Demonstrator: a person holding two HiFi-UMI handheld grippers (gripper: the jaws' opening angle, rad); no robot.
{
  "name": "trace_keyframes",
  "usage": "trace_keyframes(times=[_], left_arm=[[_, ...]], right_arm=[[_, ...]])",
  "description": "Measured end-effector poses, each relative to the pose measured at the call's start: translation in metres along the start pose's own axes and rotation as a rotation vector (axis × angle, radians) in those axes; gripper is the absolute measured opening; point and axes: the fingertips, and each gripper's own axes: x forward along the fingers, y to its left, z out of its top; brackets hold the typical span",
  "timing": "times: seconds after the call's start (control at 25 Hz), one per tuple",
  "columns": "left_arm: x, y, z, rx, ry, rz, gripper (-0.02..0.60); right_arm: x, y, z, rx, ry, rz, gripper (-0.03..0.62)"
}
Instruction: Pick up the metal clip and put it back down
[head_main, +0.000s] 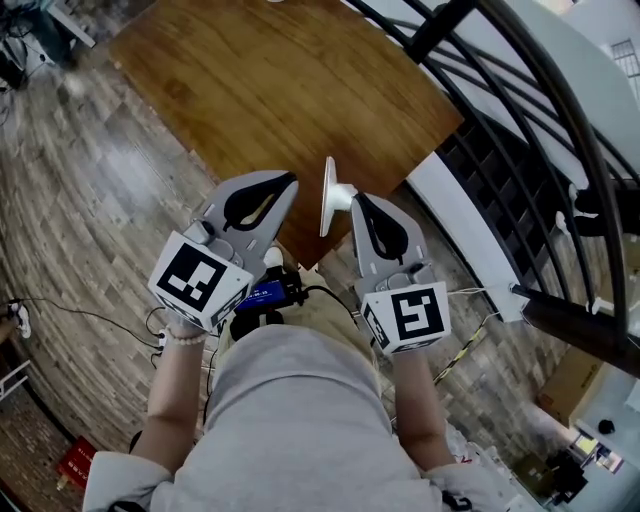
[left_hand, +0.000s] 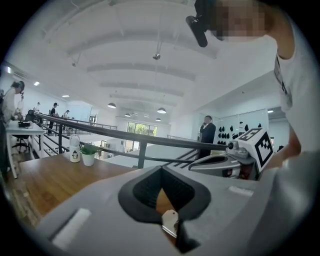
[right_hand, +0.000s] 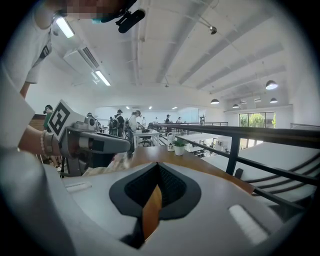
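Your left gripper (left_hand: 161, 169) and right gripper (right_hand: 159, 165) are clenched. A small silver metal clip (left_hand: 170, 221) shows low between the left jaws, contact unclear.

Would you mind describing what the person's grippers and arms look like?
The left gripper and right gripper are pale grey tapering shells with black-lined teardrop openings. Each carries a white cube with black square markers. The person wears a light grey short-sleeved shirt and a bead bracelet on the left wrist.
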Motion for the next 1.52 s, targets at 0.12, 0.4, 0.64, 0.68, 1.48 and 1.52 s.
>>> trace_keyframes(times=[0.12, 0.4, 0.64, 0.68, 1.48, 1.52], left_arm=[[-0.004, -0.002, 0.001, 0.006, -0.008, 0.008, 0.002], [-0.010, -0.004, -0.001, 0.008, 0.000, 0.022, 0.002], [-0.008, -0.002, -0.003, 0.014, -0.003, 0.029, 0.002], [-0.009, -0.002, -0.003, 0.014, -0.003, 0.030, 0.002], [-0.006, 0.009, -0.004, -0.006, 0.000, 0.029, 0.002], [-0.006, 0.009, -0.004, -0.006, 0.001, 0.030, 0.002]], right_arm=[[-0.004, 0.001, 0.003, -0.001, -0.009, 0.006, 0.021], [-0.008, -0.003, 0.003, 0.026, -0.012, 0.004, 0.021], [-0.002, -0.001, 0.004, 0.015, -0.011, 0.032, 0.020], [-0.001, 0.000, 0.004, 0.011, -0.011, 0.035, 0.020], [0.009, 0.003, 0.002, -0.018, 0.017, 0.030, 0.021], [0.010, 0.002, 0.003, -0.019, 0.017, 0.030, 0.021]])
